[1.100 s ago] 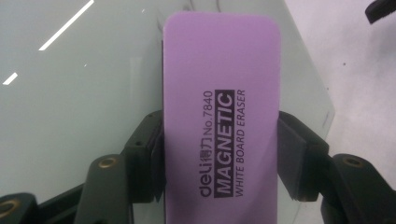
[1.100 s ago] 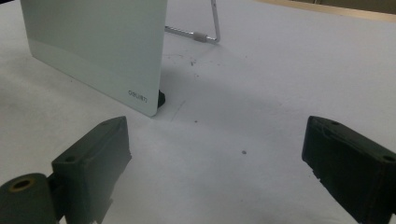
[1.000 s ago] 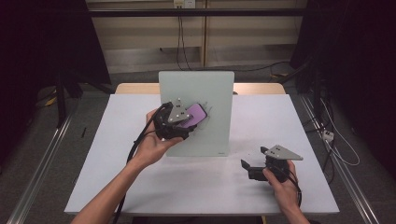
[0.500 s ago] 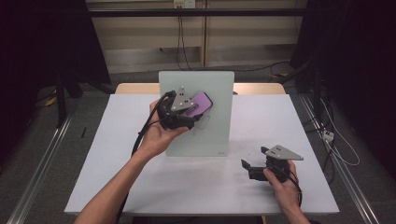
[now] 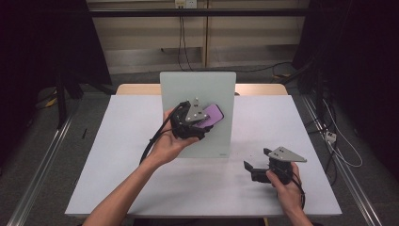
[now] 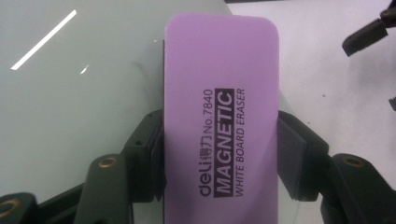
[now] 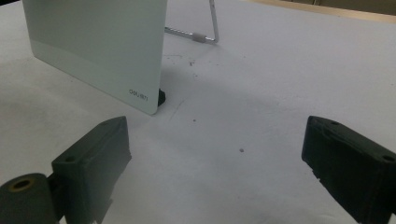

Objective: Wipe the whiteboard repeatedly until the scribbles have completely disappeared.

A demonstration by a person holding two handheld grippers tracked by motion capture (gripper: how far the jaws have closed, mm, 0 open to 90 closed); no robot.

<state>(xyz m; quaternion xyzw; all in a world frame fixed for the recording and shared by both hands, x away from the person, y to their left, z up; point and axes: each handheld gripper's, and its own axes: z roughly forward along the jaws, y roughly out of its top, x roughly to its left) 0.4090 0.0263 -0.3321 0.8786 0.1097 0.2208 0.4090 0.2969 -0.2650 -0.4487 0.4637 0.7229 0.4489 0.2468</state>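
Legibly, the purple eraser (image 6: pixel 219 116) reads "deli No.7840 MAGNETIC WHITE BOARD ERASER"; it is a smooth rounded-corner block, clamped by its long edges in the left gripper (image 6: pixel 219 158) against the whiteboard (image 5: pixel 202 89). That glossy pale board bears "deli" at its lower corner. Beside the whiteboard, the right gripper (image 7: pixel 215 158) stands wide, holding nothing.

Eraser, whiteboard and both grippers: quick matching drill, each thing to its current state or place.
Things:
1. eraser
2. whiteboard
3. left gripper
4. right gripper

States:
A. open, low over the table, nothing between its fingers
B. purple, clamped at both long edges
C. propped on a wire stand, on the table
D. shut on the eraser, in front of the board's face

Pairs: 1-B, 2-C, 3-D, 4-A
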